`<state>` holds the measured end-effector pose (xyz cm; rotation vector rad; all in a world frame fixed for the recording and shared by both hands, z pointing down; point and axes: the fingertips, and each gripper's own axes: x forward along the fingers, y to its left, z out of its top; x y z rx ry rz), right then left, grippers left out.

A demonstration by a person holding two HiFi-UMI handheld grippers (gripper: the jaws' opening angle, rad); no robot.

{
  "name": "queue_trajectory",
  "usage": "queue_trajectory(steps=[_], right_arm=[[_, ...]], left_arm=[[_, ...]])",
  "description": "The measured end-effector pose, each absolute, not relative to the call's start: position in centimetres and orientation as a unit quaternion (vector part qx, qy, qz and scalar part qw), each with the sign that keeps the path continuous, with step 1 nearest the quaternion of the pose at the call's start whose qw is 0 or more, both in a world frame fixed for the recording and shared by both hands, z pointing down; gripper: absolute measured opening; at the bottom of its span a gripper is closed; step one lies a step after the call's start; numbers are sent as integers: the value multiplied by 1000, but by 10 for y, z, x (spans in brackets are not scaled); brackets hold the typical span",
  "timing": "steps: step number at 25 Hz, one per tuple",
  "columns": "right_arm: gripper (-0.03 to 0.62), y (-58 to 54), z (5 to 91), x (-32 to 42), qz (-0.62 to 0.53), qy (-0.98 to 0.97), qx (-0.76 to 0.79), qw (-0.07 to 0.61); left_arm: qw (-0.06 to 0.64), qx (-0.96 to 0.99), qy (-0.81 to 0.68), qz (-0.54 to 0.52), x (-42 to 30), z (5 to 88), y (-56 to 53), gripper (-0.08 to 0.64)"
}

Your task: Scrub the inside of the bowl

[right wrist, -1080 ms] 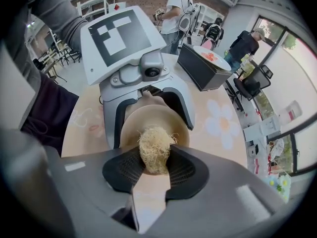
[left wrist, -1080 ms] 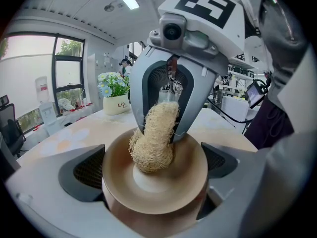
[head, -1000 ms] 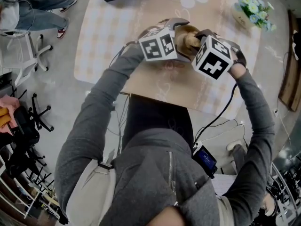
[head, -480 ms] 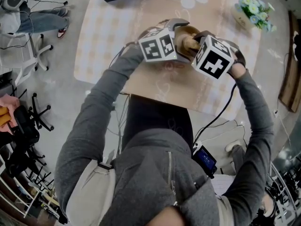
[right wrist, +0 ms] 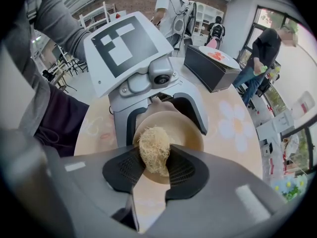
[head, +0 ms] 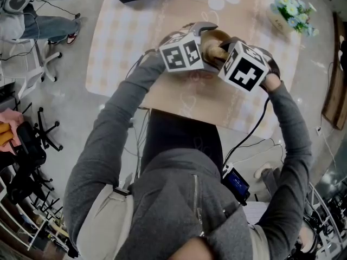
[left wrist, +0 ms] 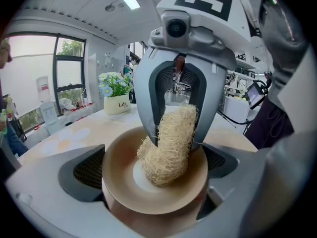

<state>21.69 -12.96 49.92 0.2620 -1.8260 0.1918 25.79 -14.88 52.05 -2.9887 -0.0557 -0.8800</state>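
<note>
We see the left gripper (left wrist: 153, 168) with its jaws spread wide and clamped on the outer wall of a round tan ceramic bowl (left wrist: 119, 180), one dark ribbed pad on each side of the rim. The bowl sits between the two marker cubes in the head view, over the near part of the table, and its opening is turned up towards both gripper cameras. Whether its foot touches the tabletop, we cannot tell.

The right gripper (right wrist: 154, 168) has its jaws drawn close together on a pale straw-coloured fibrous loofah scrubber (left wrist: 171, 148), pinching it at its upper half. The free lower end of the scrubber hangs past the jaw tips and presses against the pale centre of the bowl's inner floor, with a tuft bunched towards the inner wall on the left of the left gripper view.

The bowl is held over a round table covered with a peach cloth printed with checks and white flowers (head: 135, 31). At the table's far right stands a small white pot of blue and white flowers (head: 291, 8), well apart from the bowl. A black box carrying a white plate (right wrist: 210, 67) rests at the far edge. Grey sleeves (head: 124, 112) reach to both grippers
</note>
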Motion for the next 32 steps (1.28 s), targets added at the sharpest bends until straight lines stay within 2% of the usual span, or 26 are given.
queue_trajectory(steps=[18, 32], right_arm=[[114, -137, 499, 200, 97, -810, 148, 558], [114, -155, 500, 206, 69, -803, 190, 560]], left_arm=[[15, -959, -16, -282, 258, 517, -149, 598], [14, -959, -14, -282, 259, 521, -150, 598]])
